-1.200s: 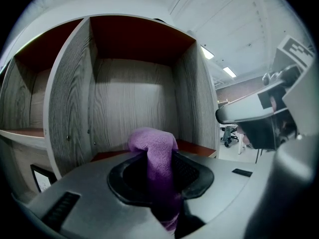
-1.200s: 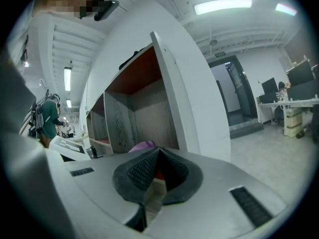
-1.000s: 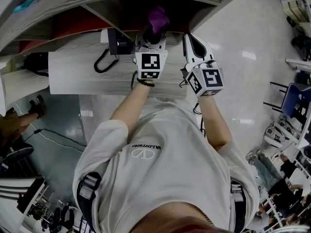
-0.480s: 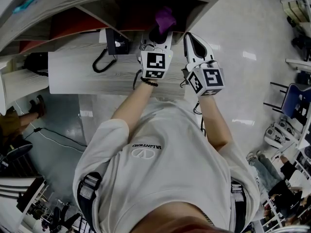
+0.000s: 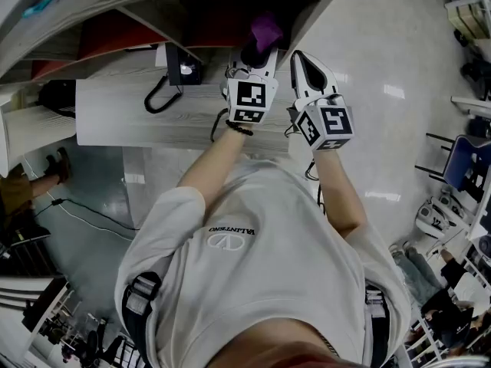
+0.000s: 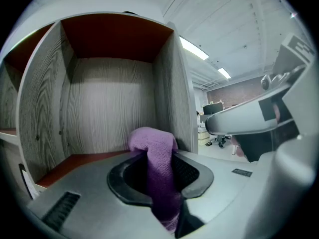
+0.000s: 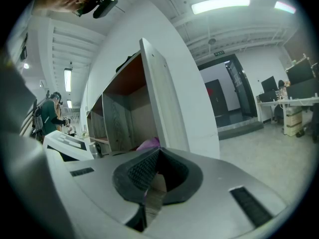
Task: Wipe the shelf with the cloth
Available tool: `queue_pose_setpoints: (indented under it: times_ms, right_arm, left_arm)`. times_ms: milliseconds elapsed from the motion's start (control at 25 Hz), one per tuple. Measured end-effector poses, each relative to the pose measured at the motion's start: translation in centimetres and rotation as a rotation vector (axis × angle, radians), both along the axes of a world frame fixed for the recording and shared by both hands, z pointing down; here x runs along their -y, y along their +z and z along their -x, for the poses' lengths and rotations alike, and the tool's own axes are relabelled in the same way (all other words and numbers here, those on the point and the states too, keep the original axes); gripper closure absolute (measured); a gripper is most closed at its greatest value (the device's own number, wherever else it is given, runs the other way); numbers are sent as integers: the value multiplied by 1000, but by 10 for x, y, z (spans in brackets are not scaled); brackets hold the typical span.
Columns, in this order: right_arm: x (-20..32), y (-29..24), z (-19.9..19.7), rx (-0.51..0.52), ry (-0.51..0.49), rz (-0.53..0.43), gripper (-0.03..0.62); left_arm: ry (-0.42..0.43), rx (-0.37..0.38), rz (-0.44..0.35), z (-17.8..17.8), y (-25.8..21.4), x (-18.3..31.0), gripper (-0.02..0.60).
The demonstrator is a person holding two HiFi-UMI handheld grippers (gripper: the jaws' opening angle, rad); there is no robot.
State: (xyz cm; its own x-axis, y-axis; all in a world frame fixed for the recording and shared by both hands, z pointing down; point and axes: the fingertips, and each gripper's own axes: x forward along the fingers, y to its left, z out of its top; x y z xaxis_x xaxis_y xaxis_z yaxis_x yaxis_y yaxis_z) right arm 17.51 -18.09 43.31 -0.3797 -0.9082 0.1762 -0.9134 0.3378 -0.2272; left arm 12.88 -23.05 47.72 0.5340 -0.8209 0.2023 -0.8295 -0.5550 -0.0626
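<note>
The left hand-held gripper [image 6: 162, 185] has its jaws pinching a purple cloth [image 6: 153, 142]. The cloth bunches up in a soft lump above the jaw tips and hangs down between them. In the head view this gripper [image 5: 257, 50] reaches into the right-end compartment of the shelf [image 5: 196, 10], with the cloth [image 5: 265, 27] just inside the opening. The left gripper view puts the cloth close to the compartment's right side wall [image 6: 172, 91] and above its reddish floor [image 6: 70, 162]; no view shows whether it touches either one.

The right hand-held gripper [image 7: 151, 176] has its jaws pressed together with nothing between them. It hangs outside the shelf, beside the end panel [image 7: 159, 98].

To wipe well, the bunched end likely needs lowering until it flattens against the floor. Long strokes from wall to wall would then work best, led by the cloth so the hard jaw tips stay off the wood. The corner by the side wall probably needs a slower pass. The grip looks firm enough to take some drag.
</note>
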Motion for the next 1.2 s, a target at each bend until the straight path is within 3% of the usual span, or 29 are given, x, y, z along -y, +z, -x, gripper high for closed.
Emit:
queue_pose_setpoints:
  times_ms: [680,1200]
  right_arm:
    - [0,-3,-17,6,14,-7,594]
    - [0,-11,-13,17,1,-23,593]
  left_arm:
    - [71,-11,-6,-23,-3,-6,485]
    - [119,45,-42,-23,-11,-12,485]
